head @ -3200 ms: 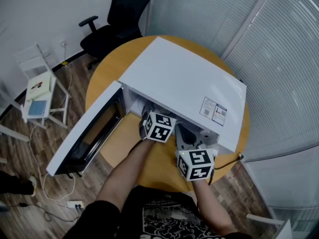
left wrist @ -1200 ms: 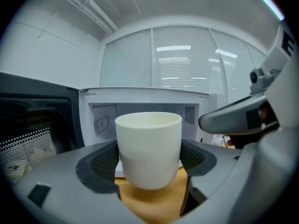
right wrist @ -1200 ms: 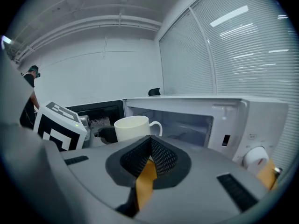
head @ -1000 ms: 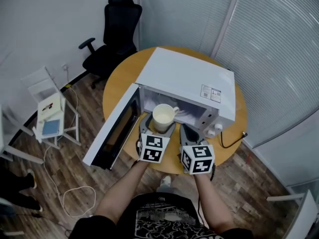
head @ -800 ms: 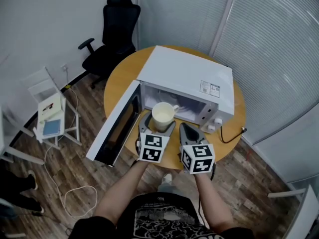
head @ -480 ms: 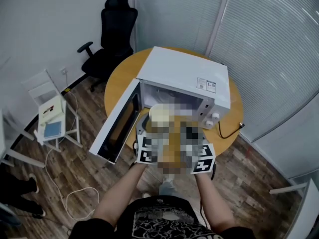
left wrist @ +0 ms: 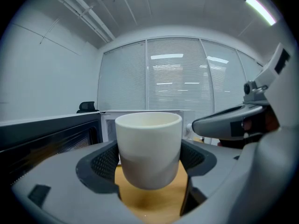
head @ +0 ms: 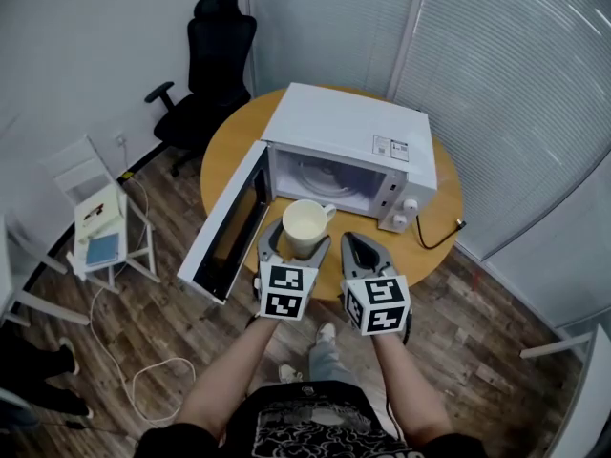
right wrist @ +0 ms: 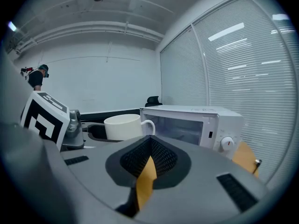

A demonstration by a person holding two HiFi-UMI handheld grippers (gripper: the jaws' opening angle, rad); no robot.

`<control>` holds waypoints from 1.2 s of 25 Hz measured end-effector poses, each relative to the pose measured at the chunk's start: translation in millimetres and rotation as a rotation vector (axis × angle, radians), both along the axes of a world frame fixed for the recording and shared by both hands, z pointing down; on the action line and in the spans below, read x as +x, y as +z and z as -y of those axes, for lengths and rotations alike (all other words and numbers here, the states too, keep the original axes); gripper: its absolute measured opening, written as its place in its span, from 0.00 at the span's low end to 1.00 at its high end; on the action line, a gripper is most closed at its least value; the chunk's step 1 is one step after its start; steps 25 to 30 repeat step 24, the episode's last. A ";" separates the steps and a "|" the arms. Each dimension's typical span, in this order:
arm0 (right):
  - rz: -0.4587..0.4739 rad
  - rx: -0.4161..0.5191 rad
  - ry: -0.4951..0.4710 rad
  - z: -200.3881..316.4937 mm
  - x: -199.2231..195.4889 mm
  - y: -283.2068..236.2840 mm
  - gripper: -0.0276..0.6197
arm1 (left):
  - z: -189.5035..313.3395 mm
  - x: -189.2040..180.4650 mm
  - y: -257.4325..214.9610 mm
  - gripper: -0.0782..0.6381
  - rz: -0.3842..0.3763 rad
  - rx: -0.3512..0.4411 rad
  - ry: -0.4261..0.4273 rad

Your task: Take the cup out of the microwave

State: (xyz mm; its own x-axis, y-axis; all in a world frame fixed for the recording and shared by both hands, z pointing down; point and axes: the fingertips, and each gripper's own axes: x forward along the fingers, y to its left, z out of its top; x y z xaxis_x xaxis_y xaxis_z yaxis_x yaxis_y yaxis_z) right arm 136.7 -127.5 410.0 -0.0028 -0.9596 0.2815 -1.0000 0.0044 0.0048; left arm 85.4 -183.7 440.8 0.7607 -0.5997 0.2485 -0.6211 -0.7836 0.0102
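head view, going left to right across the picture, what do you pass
books → microwave door → cup → microwave knobs → cable

The cup is cream-white. The microwave is white, its door window dark. The desk is orange-brown wood. The left gripper and right gripper are grey, their cubes patterned in black-and-white squares. The chair is black. The floor is brown planks.
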 end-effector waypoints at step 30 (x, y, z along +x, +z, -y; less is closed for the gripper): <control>0.000 0.011 0.010 -21.0 -10.5 0.3 0.07 | -16.9 -11.0 -4.0 0.68 -0.004 0.007 0.014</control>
